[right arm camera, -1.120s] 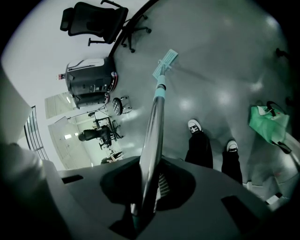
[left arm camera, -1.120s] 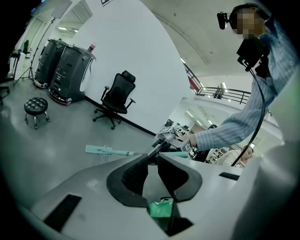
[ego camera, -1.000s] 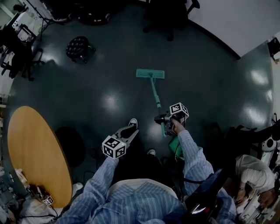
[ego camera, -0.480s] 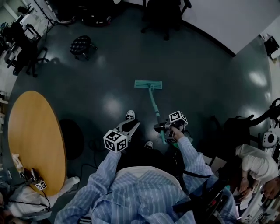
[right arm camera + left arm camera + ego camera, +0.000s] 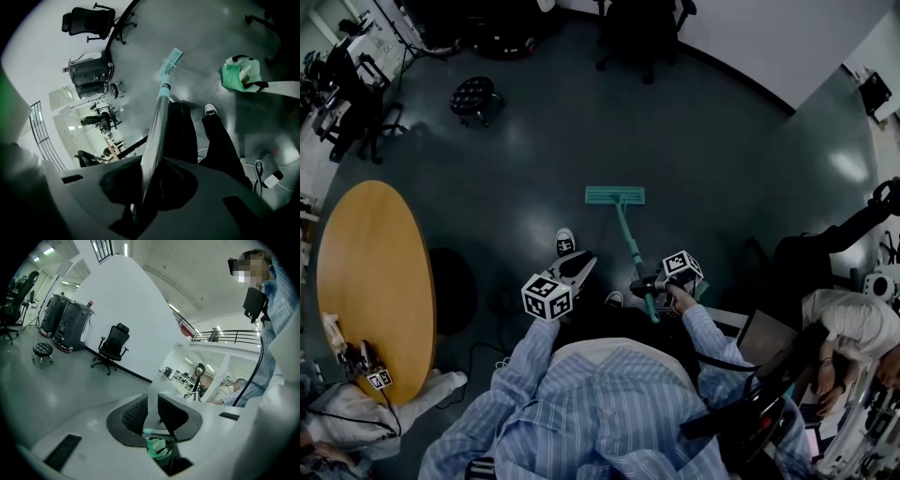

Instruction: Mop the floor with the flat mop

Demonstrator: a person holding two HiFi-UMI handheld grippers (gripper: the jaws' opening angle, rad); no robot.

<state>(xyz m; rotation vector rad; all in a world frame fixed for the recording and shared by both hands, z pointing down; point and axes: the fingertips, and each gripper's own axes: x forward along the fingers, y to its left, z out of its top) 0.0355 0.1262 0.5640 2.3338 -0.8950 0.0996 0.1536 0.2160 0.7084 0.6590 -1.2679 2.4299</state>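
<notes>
The flat mop's teal head (image 5: 615, 195) lies flat on the dark floor ahead of the person's feet. Its teal handle (image 5: 633, 253) slants back to my right gripper (image 5: 649, 284), which is shut on it. In the right gripper view the handle (image 5: 159, 112) runs out from between the jaws of the right gripper (image 5: 152, 173) to the mop head (image 5: 169, 61). My left gripper (image 5: 575, 265) hangs beside the handle, to its left, holding nothing. In the left gripper view the left gripper (image 5: 153, 401) has its jaws a narrow gap apart.
A round wooden table (image 5: 366, 281) stands at the left, with a black stool (image 5: 475, 94) and an office chair (image 5: 642, 28) at the back. A seated person (image 5: 853, 328) is at the right. A green bag (image 5: 241, 72) lies on the floor near the feet (image 5: 565, 242).
The mop head has come a little closer to the feet, and the right gripper has drawn back with the handle. One foot has stepped forward. The left gripper stays empty.
</notes>
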